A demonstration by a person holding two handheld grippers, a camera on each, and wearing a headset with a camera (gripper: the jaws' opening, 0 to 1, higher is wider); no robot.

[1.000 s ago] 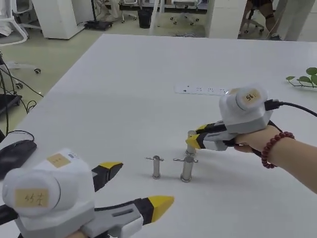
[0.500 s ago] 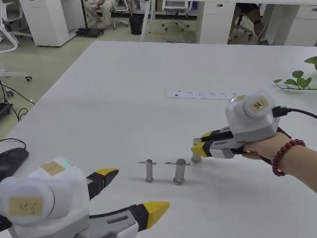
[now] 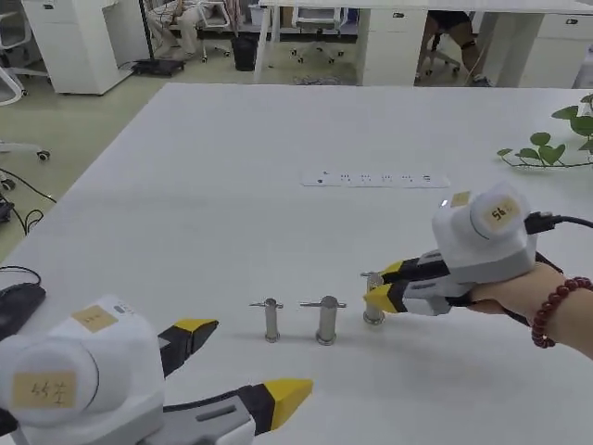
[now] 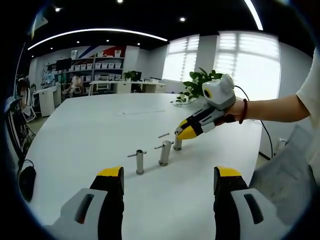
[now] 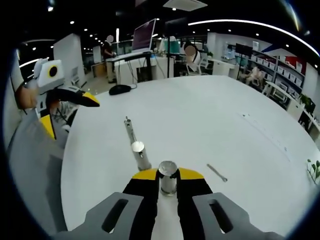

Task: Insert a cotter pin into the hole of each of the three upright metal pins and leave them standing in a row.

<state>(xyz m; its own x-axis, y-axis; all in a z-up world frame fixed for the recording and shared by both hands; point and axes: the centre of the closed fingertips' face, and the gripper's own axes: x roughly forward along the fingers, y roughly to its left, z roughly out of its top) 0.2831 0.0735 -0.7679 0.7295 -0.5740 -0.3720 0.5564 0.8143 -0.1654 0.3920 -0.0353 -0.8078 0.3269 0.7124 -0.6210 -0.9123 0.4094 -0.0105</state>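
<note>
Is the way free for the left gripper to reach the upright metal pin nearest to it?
Probably yes: the left gripper is open, facing that metal pin, with nothing standing between them on the table.

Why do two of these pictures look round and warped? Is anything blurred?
Left gripper view: fisheye lens bends the ceiling light into an arc, windows glare white. Right gripper view: same bending, table edge curves, metal pin between the jaws is sharp. Head view: straight lines, even light.
</note>
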